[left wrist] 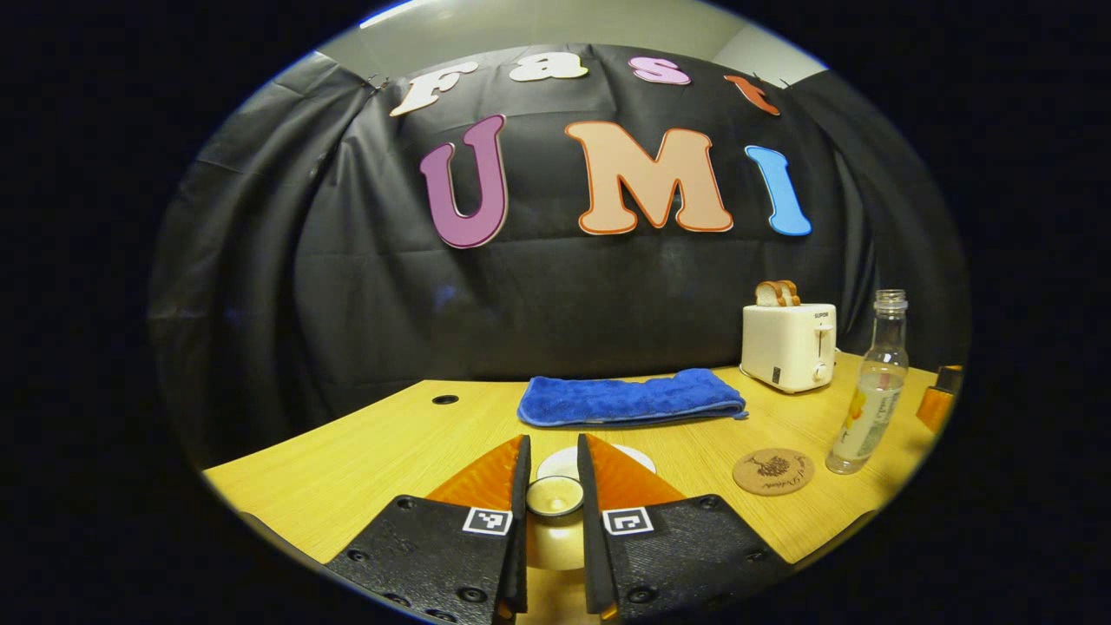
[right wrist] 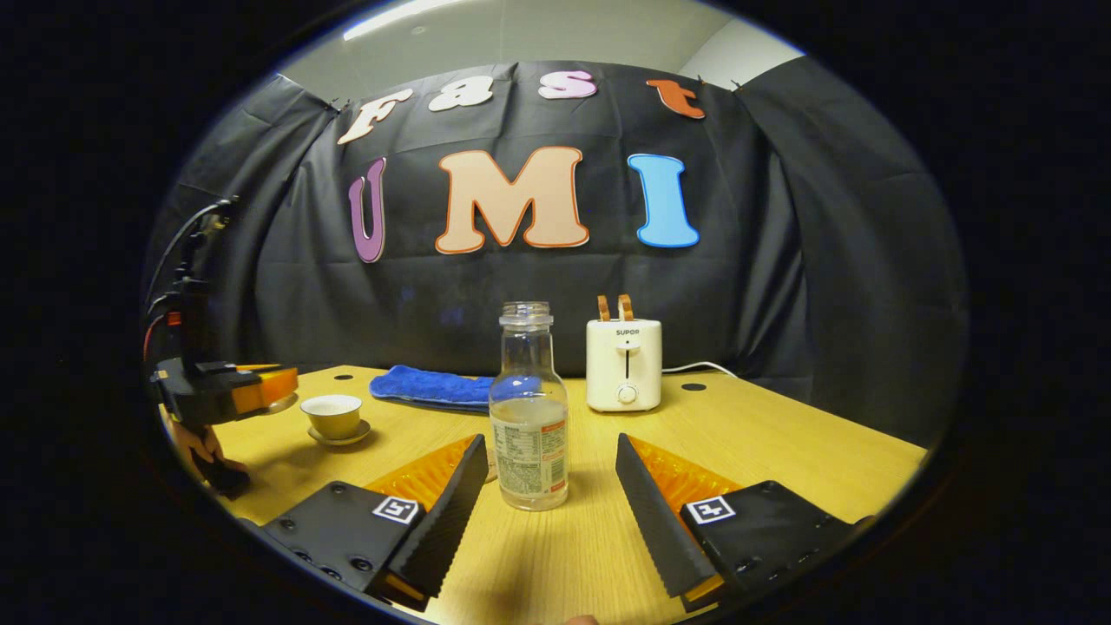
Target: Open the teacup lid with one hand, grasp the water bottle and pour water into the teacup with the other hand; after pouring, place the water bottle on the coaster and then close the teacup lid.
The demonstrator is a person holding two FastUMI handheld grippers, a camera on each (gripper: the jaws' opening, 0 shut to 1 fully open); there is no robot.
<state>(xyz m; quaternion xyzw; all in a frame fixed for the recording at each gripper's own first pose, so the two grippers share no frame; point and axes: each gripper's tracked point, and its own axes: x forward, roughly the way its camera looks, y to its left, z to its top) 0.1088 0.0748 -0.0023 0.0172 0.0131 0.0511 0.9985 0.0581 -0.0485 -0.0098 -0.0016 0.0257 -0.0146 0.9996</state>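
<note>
The left tongs (left wrist: 554,495) have their fingers drawn close on either side of the teacup lid (left wrist: 555,496), holding it by its small knob; the pale round lid shows in the narrow gap between them, and the lid rides above the surface. In the right gripper view the same left tongs (right wrist: 260,388) show at the far left edge, raised just beside and above the teacup (right wrist: 331,415), which sits uncovered on its saucer (right wrist: 340,436) (the cup is a pale yellowish bowl with a dark rim line).

The right tongs (right wrist: 548,486) are spread wide, one finger on each side of the water bottle (right wrist: 529,408) without touching it. The bottle stands upright on the surface (right wrist: 781,460), clear glass, uncapped, with a labelled lower half and water up to about the middle.

In the left gripper view the water bottle (left wrist: 870,386) stands to the right, with the round brown coaster (left wrist: 772,471) lying flat just beside it, bearing nothing. Farther back lies a folded blue towel (left wrist: 631,399), and a white toaster (left wrist: 788,345) with two slices of bread (left wrist: 777,293) standing up in its slots.

The surface (left wrist: 347,469) is light wood grain with small dark cable holes near its far edge. Black cloth drapes the booth wall behind it, with a pale ceiling above.
</note>
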